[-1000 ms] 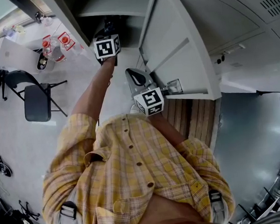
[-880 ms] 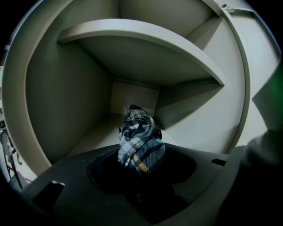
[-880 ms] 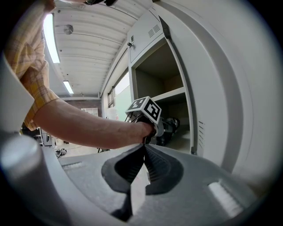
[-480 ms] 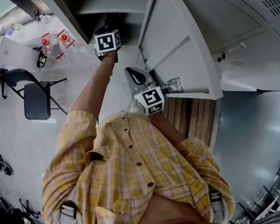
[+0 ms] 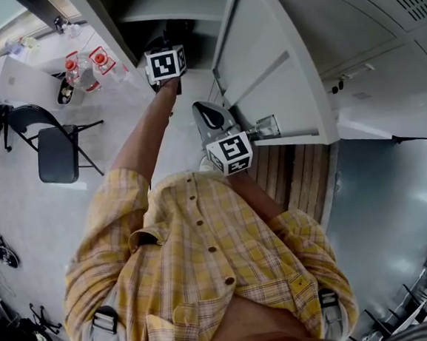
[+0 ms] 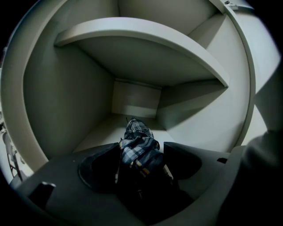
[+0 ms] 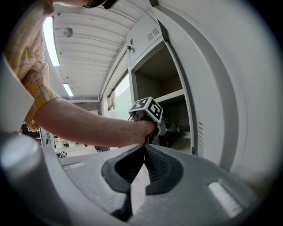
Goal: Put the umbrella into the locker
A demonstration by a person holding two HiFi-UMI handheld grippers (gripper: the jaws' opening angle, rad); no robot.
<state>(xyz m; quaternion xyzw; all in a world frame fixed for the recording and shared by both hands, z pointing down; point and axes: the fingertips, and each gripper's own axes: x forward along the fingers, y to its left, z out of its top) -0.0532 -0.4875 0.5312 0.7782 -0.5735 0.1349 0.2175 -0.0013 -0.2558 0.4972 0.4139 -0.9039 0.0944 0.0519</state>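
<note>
L gripper [image 6: 141, 149] is inside the open locker [image 6: 62, 101], in the compartment under the shelf [image 6: 146, 48]. Its 2 jaws stand wide apart and have just been opening. The folded plaid umbrella [image 6: 138, 140] lies between them, fabric end pointing ahead of the jaws toward the back wall, dark end down by the jaw base. Far end rests on the compartment floor just ahead of the jaw tips. No squeeze visible; can't tell if the fabric brushes the L jaw.

R gripper [image 7: 143, 150] is outside the locker with its jaws closed together, nothing between them. Straight ahead of its jaws are the person's forearm [image 7: 88, 128] and the marker cube [image 7: 147, 108] on the L gripper, w/ the locker opening beyond. The open locker door [image 7: 208, 110] fills the space to the right of the R jaws.

Head view: L arm stretched into the locker, R gripper held close beside the door's lower edge, well apart from the umbrella. Person wears a yellow plaid shirt [image 5: 199, 264]. A black folding chair [image 5: 56, 154] stands on the floor far to the left of both grippers.
</note>
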